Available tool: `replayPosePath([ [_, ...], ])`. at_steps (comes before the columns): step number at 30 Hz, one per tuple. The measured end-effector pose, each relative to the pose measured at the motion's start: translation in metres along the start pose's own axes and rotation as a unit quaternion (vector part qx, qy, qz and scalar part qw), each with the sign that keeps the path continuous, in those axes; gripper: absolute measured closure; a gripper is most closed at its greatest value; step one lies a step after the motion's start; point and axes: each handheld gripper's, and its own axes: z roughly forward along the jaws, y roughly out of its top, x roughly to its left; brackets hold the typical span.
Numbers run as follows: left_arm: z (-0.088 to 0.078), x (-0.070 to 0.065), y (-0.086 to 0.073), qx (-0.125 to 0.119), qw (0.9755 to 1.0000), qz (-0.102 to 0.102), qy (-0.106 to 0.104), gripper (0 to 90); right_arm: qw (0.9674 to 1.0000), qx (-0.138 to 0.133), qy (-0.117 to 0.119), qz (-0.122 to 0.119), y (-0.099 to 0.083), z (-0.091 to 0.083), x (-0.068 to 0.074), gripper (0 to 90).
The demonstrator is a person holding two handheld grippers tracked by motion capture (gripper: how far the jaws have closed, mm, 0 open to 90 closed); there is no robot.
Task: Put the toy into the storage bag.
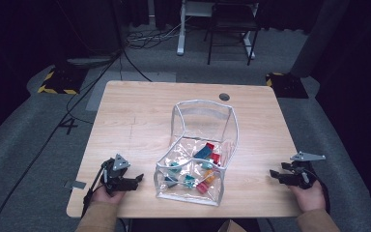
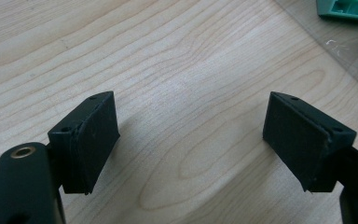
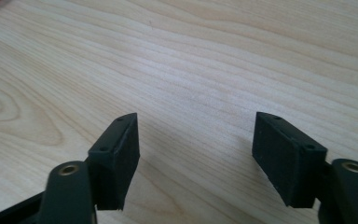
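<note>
A clear plastic pouch point(image 1: 200, 159) sits near the middle of the wooden table point(image 1: 135, 116), toward the person's edge, mouth open and its far wall standing up. Inside lie small coloured blocks point(image 1: 204, 164), red, blue, teal and orange; glare and creases in the plastic blur their outlines, so neither count nor shapes can be made out.

Left gripper point(image 1: 137, 180): held low at the table's near-left, just beside the pouch but apart from it. Jaws wide, nothing between them; in the left gripper view they point(image 2: 191, 140) frame bare wood. At that view's top right corner the pouch edge point(image 2: 345, 37) and a green block point(image 2: 347, 8) are cut off by the frame.

Right gripper point(image 1: 274, 175): near the table's right edge, apart from the pouch. Jaws wide, nothing between them; bare wood lies between them in its own view point(image 3: 196, 156). A red sliver at top left is too cropped to identify.
</note>
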Motion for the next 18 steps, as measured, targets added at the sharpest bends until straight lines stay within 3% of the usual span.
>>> replayPosePath([
  [4, 0.0, 0.0, 0.0, 0.0, 1.0, 0.0, 0.0, 18.3, 0.9994, -0.025, -0.008, -0.023, -0.005, 0.01, 0.004, 14.8],
  [7, 0.0, 0.0, 0.0, 0.0, 1.0, 0.0, -0.001, 18.3, 0.9977, -0.052, 0.002, -0.043, -0.006, 0.017, 0.008, 13.4],
  [11, 0.0, 0.0, 0.0, 0.0, 1.0, 0.0, 0.0, 18.3, 0.9978, -0.049, 0.004, -0.046, -0.005, 0.018, 0.009, 12.2],
  [18, 0.0, 0.0, 0.0, 0.0, 1.0, -0.002, 0.0, 18.3, 0.996, -0.045, 0.029, -0.072, -0.006, 0.018, 0.005, 8.8],
])
